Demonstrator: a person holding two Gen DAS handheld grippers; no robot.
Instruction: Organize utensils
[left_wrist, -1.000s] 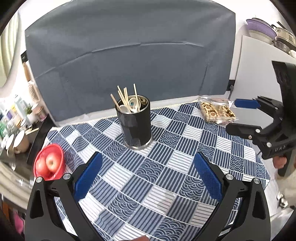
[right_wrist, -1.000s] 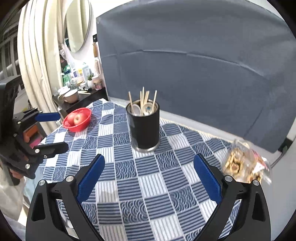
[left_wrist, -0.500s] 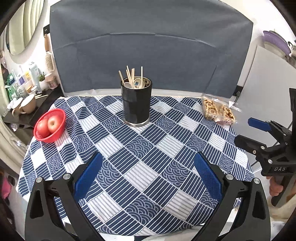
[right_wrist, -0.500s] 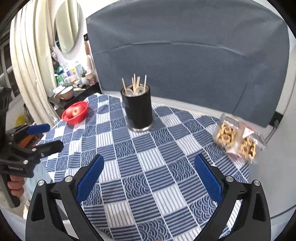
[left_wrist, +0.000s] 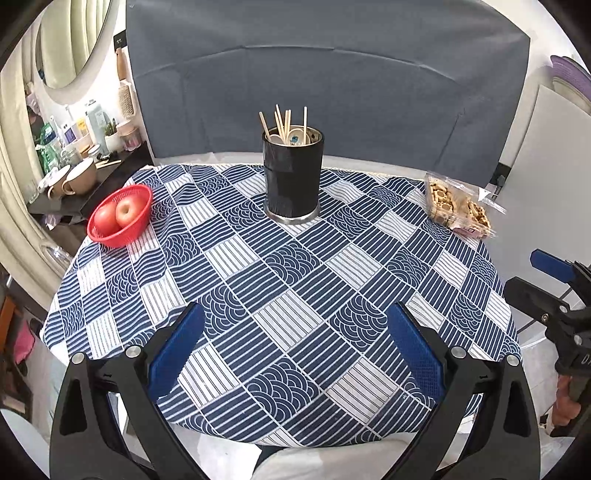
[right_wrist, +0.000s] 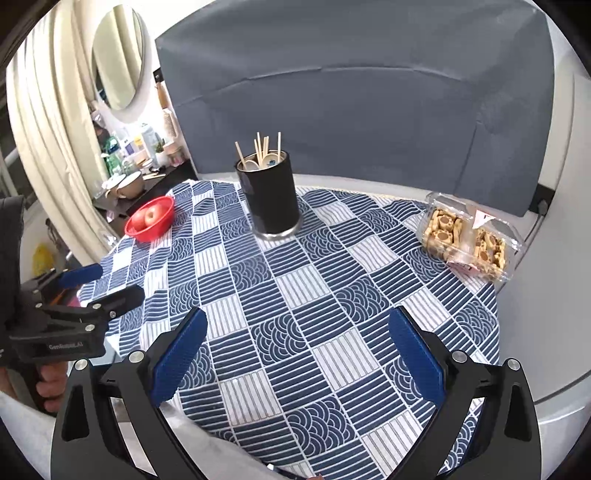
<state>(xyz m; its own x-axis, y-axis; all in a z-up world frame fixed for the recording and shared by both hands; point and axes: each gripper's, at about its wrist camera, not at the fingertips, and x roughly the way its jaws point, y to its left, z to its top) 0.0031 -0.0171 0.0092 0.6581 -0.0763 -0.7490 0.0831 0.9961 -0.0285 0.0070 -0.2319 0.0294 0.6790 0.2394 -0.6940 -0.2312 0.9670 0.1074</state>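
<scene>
A black cylindrical holder (left_wrist: 292, 173) (right_wrist: 270, 195) stands upright near the back of the round table, on the blue and white patterned cloth (left_wrist: 280, 280) (right_wrist: 295, 295). Several wooden chopsticks (left_wrist: 282, 120) (right_wrist: 260, 146) and spoons (left_wrist: 295, 136) stick out of it. My left gripper (left_wrist: 295, 347) hangs open over the near edge of the table, far from the holder, with nothing between its blue pads. My right gripper (right_wrist: 297, 347) is also open and empty, over the table's near right part. Each gripper shows at the side of the other's view, held by a hand.
A red basket (left_wrist: 120, 216) (right_wrist: 150, 218) with apples sits at the table's left edge. A clear box of biscuits (left_wrist: 456, 206) (right_wrist: 467, 236) lies at the right edge. A grey backdrop (left_wrist: 325, 92) stands behind. A dark side shelf (left_wrist: 88, 184) with cups and bottles is at the left.
Both grippers have pulled back and up from the holder, so the whole table now shows. Both stay open and empty.
</scene>
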